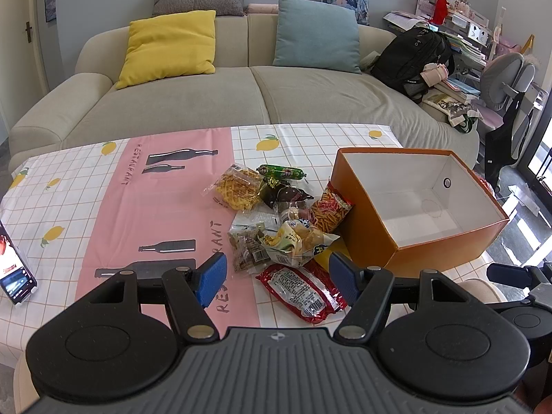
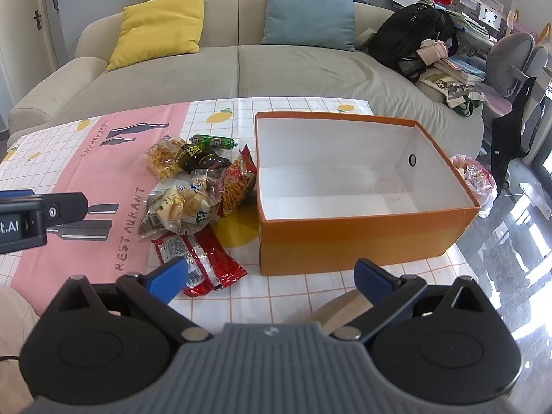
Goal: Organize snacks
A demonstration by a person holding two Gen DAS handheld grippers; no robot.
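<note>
A pile of snack packets [image 1: 272, 214] lies on the table left of an open orange box [image 1: 417, 203] with a white, empty inside. The nearest packet is red [image 1: 302, 288]. My left gripper [image 1: 277, 276] is open and empty, its blue pads either side of the red packet, just short of it. In the right wrist view the pile [image 2: 193, 186], the red packet [image 2: 200, 262] and the box [image 2: 358, 186] show. My right gripper [image 2: 272, 277] is open and empty, near the box's front wall.
The table has a pink and white checked cloth [image 1: 145, 207]. A phone [image 1: 13, 269] stands at the left edge. A beige sofa [image 1: 214, 96] with cushions and a black backpack [image 1: 414, 58] lies behind. A pink bag [image 2: 476, 179] is right of the box.
</note>
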